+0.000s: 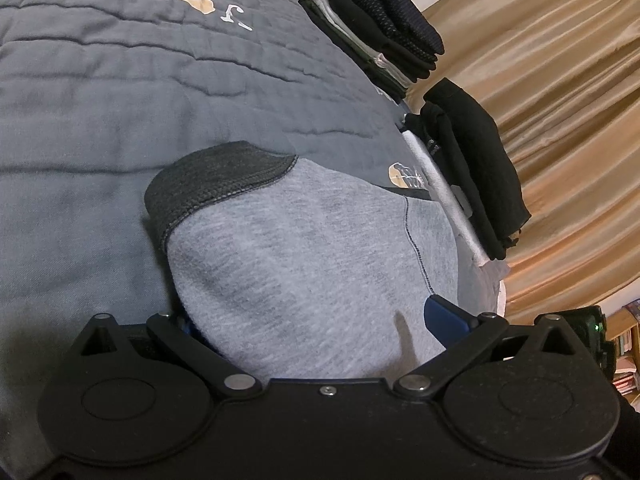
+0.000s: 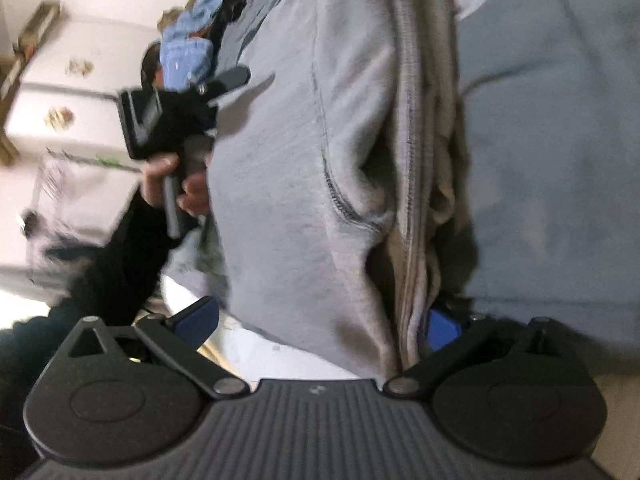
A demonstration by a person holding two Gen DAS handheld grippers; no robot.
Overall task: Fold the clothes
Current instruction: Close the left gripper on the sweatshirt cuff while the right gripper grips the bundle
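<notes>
A grey sweatshirt (image 1: 304, 240) with a dark knit cuff (image 1: 216, 184) lies on the quilt. In the left wrist view its bulk fills the space between the wide-spread jaws of my left gripper (image 1: 314, 320). The left finger is hidden under the cloth, and the right blue pad (image 1: 444, 318) shows beside it. In the right wrist view the same sweatshirt (image 2: 288, 168) lies bunched in long folds. My right gripper (image 2: 318, 326) stands open around its near edge. The left pad (image 2: 196, 320) is clear of the cloth, and the right pad (image 2: 438, 328) sits against a fold.
Two stacks of folded dark clothes (image 1: 380, 28) (image 1: 472, 168) sit along the quilt's (image 1: 100, 92) right edge, before a golden curtain (image 1: 560, 120). A person's hand (image 2: 164, 184) holds the other gripper's handle, with a blue denim heap (image 2: 186, 48) and a white cabinet (image 2: 68, 92) behind.
</notes>
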